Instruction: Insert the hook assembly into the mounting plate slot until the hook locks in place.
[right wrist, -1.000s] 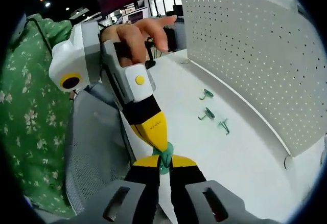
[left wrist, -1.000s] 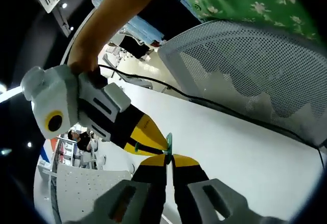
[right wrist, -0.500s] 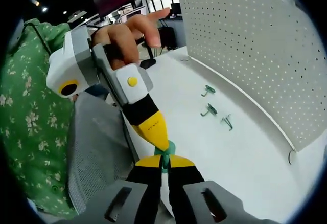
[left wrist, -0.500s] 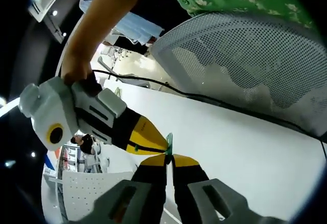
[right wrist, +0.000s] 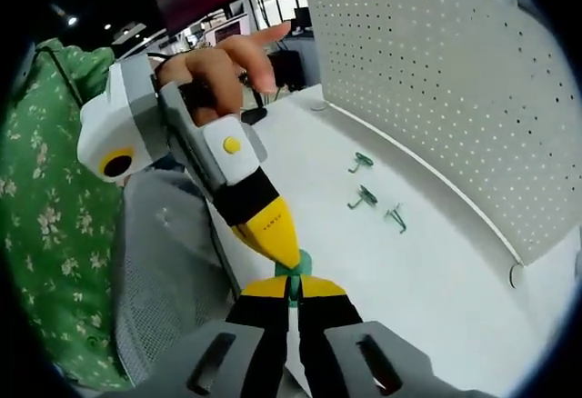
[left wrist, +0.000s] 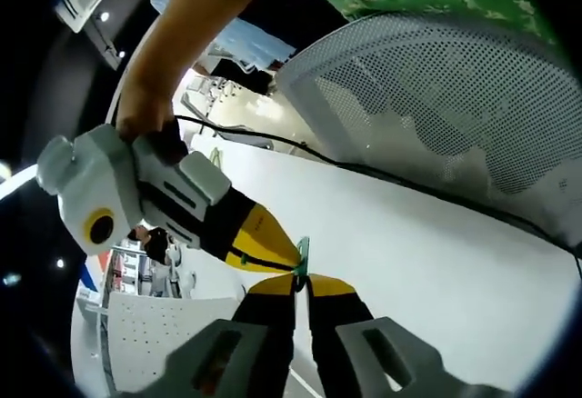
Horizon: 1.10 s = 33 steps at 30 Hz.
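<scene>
— What do you make out in the left gripper view?

— The left gripper (left wrist: pixel 300 280) comes up from the bottom with its yellow-tipped jaws drawn close together on a small green hook piece (left wrist: pixel 302 254). The right gripper (left wrist: pixel 286 254) reaches in from the left, held by a hand (left wrist: pixel 145 116), and its yellow tip meets the same green piece, so both grippers pinch it between them above the white table (left wrist: pixel 436 262). A black cable (left wrist: pixel 382 178) runs across the table in front of a grey mesh chair back (left wrist: pixel 455 98), and a corner of white perforated board (left wrist: pixel 150 339) sits at the lower left.

— And the right gripper view?

— Same meeting, seen from the other side. The right gripper (right wrist: pixel 293 282) has its jaws closed on the green hook piece (right wrist: pixel 296 269), and the left gripper (right wrist: pixel 284 257) slants down from the upper left, gripped by a hand (right wrist: pixel 218 66) with one finger stretched out, its tip on that piece too. Off to the right three more green hooks (right wrist: pixel 368 200) lie loose on the table (right wrist: pixel 427 280), near each other, just in front of the upright white pegboard panel (right wrist: pixel 455 89). A green flowered garment (right wrist: pixel 45 234) shows on the left, beside the grey mesh chair (right wrist: pixel 159 280)
</scene>
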### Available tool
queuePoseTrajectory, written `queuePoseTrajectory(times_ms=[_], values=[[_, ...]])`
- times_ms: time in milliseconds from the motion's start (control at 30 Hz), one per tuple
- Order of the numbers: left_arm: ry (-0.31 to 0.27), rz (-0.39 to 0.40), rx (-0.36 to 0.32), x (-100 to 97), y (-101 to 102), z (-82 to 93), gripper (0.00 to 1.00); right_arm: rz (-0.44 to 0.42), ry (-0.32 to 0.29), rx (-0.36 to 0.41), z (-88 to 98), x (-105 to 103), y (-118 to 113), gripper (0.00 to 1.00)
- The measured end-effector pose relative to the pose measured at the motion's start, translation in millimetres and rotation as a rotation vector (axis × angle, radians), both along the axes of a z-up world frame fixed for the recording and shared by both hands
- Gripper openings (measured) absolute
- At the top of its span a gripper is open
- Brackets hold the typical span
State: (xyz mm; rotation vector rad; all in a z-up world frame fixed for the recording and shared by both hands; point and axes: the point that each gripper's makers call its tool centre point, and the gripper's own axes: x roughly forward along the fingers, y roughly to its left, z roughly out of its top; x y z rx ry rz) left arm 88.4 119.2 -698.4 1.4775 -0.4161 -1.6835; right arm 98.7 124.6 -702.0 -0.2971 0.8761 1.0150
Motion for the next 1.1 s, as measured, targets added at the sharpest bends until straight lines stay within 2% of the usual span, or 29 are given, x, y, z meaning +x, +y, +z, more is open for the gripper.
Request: queuePoseTrajectory(times_ms=[167, 400, 433, 533, 567, 633, 733, 967, 1000, 1100], values=[[0.028, 0.025, -0.013, 1.8, 0, 0.4, 0.07, -0.009, -0.014, 0.003, 2.3, 3, -1, 0.01], [0.120, 0.083, -0.045, 3.2, 2, 0.5, 0.14, -0.023, -0.028, 0.012, 4.2, 6, -2, 0.01], [0.157, 0.102, -0.059, 3.4, 2, 1.7, 0.15, -0.024, -0.030, 0.012, 4.3, 6, -2, 0.01], [0.200, 0.178, -0.074, 13.8, 6, 2.9, 0.18, -0.026, -0.031, 0.019, 5.1, 5, -2, 0.01], [0.249, 0.190, -0.092, 13.5, 6, 5.5, 0.17, -0.028, -0.032, 0.020, 5.2, 5, -1, 0.00], [0.305, 0.219, -0.121, 15.7, 7, 10.1, 0.16, -0.038, -0.046, 0.022, 5.9, 8, -1, 0.00], [0.414, 0.280, -0.164, 18.1, 9, 15.6, 0.19, -0.049, -0.054, 0.034, 7.1, 9, 0, 0.00], [0.546, 0.394, -0.246, 28.2, 14, 24.3, 0.21, -0.066, -0.072, 0.049, 8.7, 13, 3, 0.00], [0.588, 0.421, -0.264, 29.5, 14, 25.9, 0.21, -0.072, -0.080, 0.053, 9.7, 15, 3, 0.00], [0.650, 0.460, -0.312, 31.9, 14, 30.9, 0.21, -0.087, -0.097, 0.063, 12.3, 18, 5, 0.00]])
